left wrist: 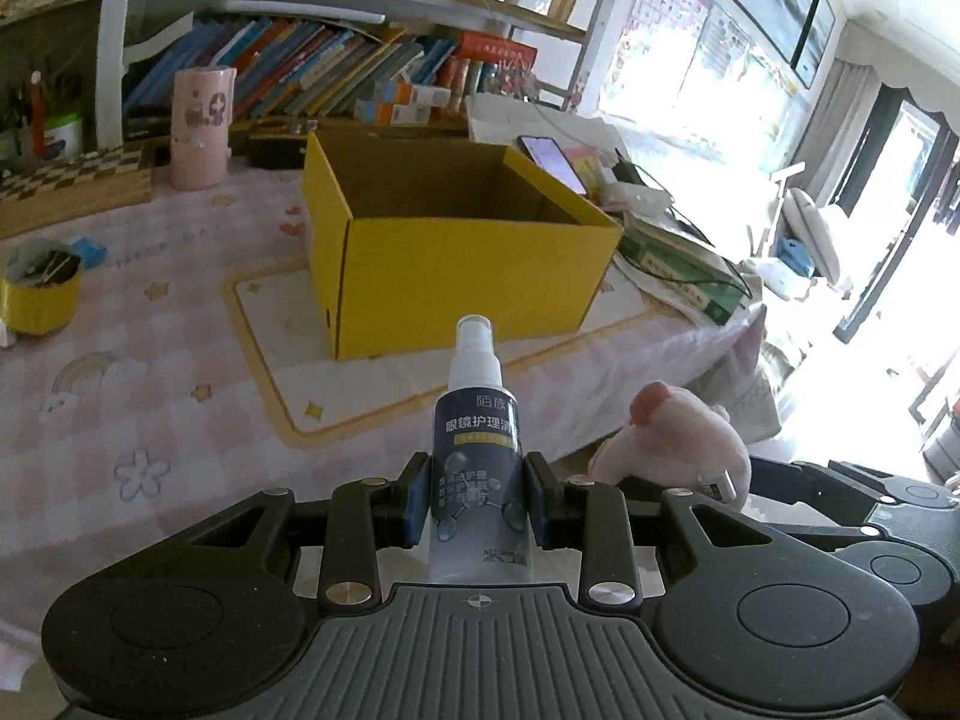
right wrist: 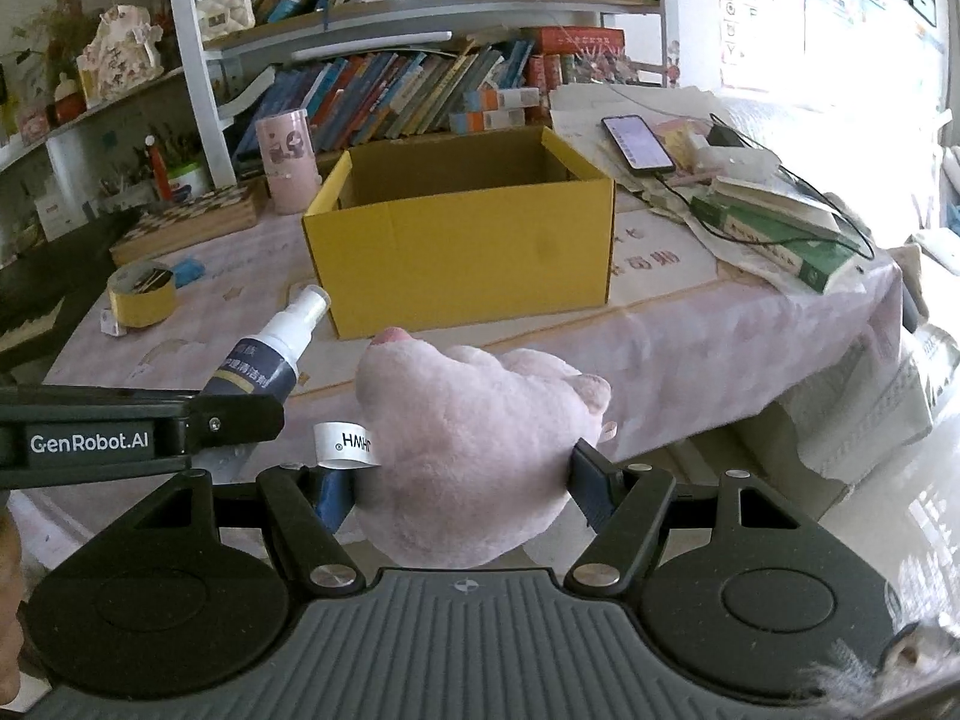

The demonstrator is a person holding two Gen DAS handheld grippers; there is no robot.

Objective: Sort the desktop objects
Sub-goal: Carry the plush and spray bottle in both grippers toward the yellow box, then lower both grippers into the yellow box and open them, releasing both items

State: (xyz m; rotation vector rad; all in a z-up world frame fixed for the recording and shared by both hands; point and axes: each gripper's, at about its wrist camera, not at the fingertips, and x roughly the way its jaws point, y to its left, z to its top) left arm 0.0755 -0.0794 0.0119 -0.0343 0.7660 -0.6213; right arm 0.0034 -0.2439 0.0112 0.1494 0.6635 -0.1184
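Spray bottle (left wrist: 477, 444) is clamped in left gripper (left wrist: 478, 501); plush (right wrist: 474, 456) is clamped in right gripper (right wrist: 465, 489). Box (left wrist: 468, 264) is set mid-worktop (left wrist: 150, 396).

Crowded bookshelf (left wrist: 336, 66), bright window (left wrist: 690, 78), pale floor (right wrist: 870, 516)

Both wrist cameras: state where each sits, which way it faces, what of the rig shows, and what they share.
Left wrist: sits on the left gripper, facing forward and down over its fingers, which clamp a spray bottle, toward the yellow cardboard box; the right gripper shows at its right edge.
Right wrist: sits on the right gripper, facing the same box, its fingers squeezing a pink plush toy; the left gripper's side shows at left.
Shared: box, bottle, toy, bookshelf, phone.
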